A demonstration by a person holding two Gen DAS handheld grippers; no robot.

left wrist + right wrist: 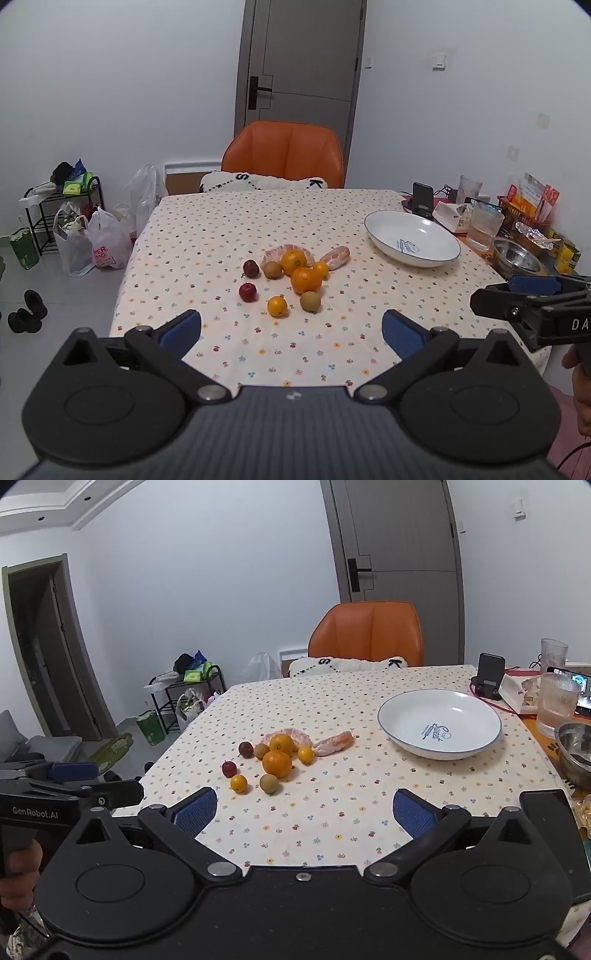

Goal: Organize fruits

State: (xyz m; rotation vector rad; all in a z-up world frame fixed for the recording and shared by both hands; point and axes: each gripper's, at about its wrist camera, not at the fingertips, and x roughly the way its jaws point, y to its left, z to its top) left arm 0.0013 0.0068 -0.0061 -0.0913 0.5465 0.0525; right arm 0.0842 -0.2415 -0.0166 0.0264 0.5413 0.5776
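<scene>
Tablecloth (221, 229) fruits (291, 277) lie beyond parted fingers (400, 332).

A: We see even, soft indoor light in both views, with no hard shadows on the tablecloth (229, 236).

B: We agree; the fruits (275, 758) cast only faint, short shadows. We notice a small white glare spot inside the white bowl (439, 722).

A: We find the middle fairly sharp, but straight lines bend toward the edges: the door (399, 542) leans, and the corners fall into black vignette.

B: We also see the picture soften slightly near the rim.
</scene>
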